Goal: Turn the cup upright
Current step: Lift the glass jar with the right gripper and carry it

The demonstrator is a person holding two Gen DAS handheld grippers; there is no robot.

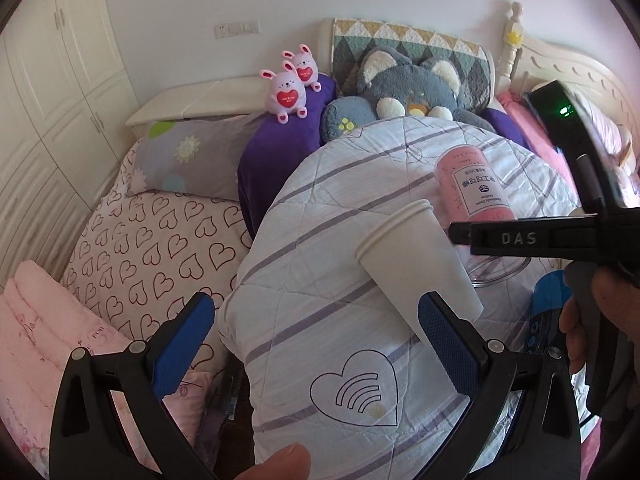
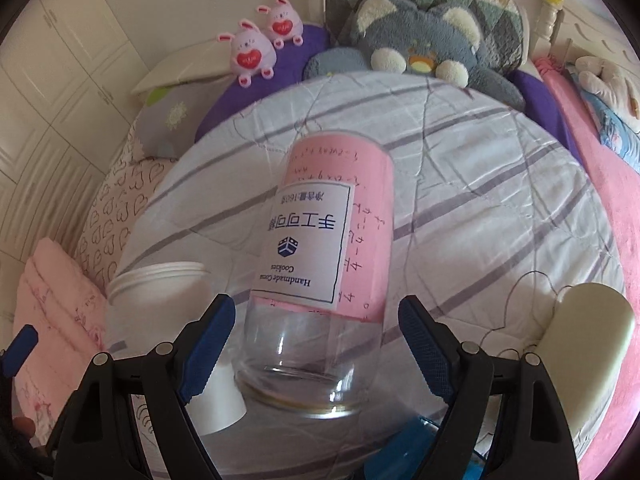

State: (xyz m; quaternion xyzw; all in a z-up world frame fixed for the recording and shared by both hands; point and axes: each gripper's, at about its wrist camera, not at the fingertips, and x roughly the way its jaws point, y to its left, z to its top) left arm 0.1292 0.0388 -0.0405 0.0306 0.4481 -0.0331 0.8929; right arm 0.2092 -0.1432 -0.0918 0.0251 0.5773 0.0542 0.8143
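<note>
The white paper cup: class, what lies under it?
The white paper cup lies on the striped quilt. Beside it lies a pink-labelled jar. What the quilt covers is hidden.

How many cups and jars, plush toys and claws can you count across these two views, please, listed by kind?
White paper cup lying on its side: 1
Clear plastic jar with pink cookie label, lying down: 1
Pink rabbit plush toys: 2
Grey bear plush toy: 1
Blue-padded claws, left and right, both open: 2
Total: 7
</note>
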